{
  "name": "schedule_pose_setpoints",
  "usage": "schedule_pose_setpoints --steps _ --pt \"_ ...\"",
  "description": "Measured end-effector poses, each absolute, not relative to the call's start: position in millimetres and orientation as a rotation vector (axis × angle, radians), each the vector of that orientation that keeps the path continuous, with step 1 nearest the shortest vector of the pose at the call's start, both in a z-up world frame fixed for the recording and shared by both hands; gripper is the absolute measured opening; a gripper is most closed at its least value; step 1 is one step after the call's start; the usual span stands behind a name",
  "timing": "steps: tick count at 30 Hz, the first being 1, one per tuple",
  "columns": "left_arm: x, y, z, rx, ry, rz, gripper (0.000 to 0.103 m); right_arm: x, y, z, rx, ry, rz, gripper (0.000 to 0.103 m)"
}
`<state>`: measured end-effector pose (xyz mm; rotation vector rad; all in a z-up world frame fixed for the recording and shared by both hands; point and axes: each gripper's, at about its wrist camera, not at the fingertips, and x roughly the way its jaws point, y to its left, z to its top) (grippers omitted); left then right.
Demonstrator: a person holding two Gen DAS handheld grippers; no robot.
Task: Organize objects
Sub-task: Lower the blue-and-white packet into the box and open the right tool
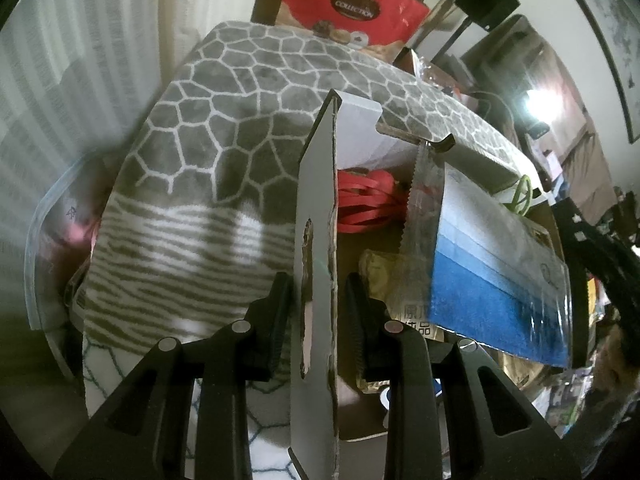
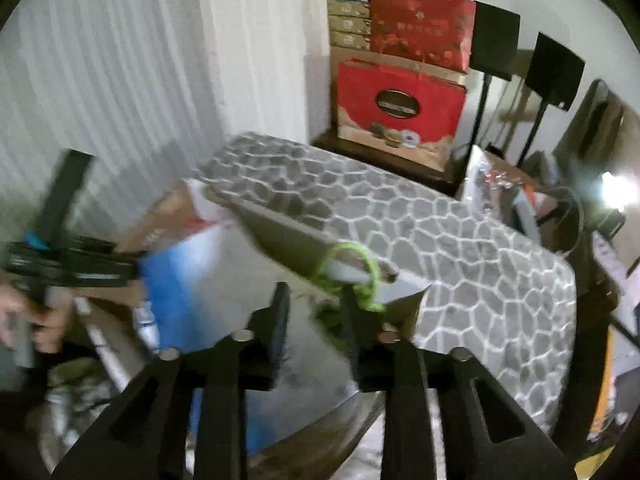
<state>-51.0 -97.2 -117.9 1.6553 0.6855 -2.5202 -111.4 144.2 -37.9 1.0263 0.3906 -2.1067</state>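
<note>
In the left wrist view my left gripper (image 1: 318,312) straddles the upright grey flap (image 1: 316,240) of a cardboard box; the jaws sit close on either side of it. Inside the box lie red straps (image 1: 368,202) and a blue-and-grey packaged item in clear plastic (image 1: 496,264). A grey honeycomb-patterned blanket (image 1: 224,152) drapes to the left. In the blurred right wrist view my right gripper (image 2: 314,320) is open over that blue-and-grey package (image 2: 224,300), with a green ring (image 2: 360,276) by its right finger. The left gripper and a hand show at far left (image 2: 60,268).
A red gift box marked "Collection" (image 1: 352,4) stands behind on a dark stand, with more red and tan boxes stacked above it (image 2: 416,24). White curtains (image 2: 120,80) hang at left. Black stands (image 2: 496,40) and clutter fill the right. A bright lamp (image 1: 538,104) glares.
</note>
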Motion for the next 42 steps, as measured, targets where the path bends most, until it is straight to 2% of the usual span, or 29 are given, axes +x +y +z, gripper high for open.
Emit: schedule_pose_setpoints --steps 9,10,12,25,28,31,32,38,42 --pt "-51 -100 -117 1.647 0.702 -2.518 0.025 -81 107 -46 1.050 0.384 -2.000 0.040" --pt "-51 -100 -117 1.647 0.699 -2.519 0.025 -77 101 -50 1.048 0.393 -1.979 0.043" --pt "-51 -101 -116 1.644 0.695 -2.519 0.025 -70 97 -53 1.042 0.391 -1.947 0.059" --pt "-50 -104 -116 1.640 0.709 -2.521 0.025 -33 60 -75 0.906 0.760 -1.980 0.061" --pt "-50 -104 -115 1.638 0.707 -2.525 0.025 -33 56 -78 0.876 0.823 -1.998 0.048" --pt "-50 -104 -114 1.632 0.712 -2.528 0.025 -34 58 -75 0.866 0.805 -1.968 0.024" --pt "-50 -104 -114 1.630 0.714 -2.527 0.025 -36 60 -73 0.873 0.789 -1.952 0.009" --pt "-49 -106 -114 1.628 0.720 -2.526 0.025 -43 77 -65 0.929 0.687 -1.850 0.007" --pt "-50 -106 -113 1.625 0.719 -2.526 0.025 -41 95 -61 0.939 0.631 -1.747 0.009"
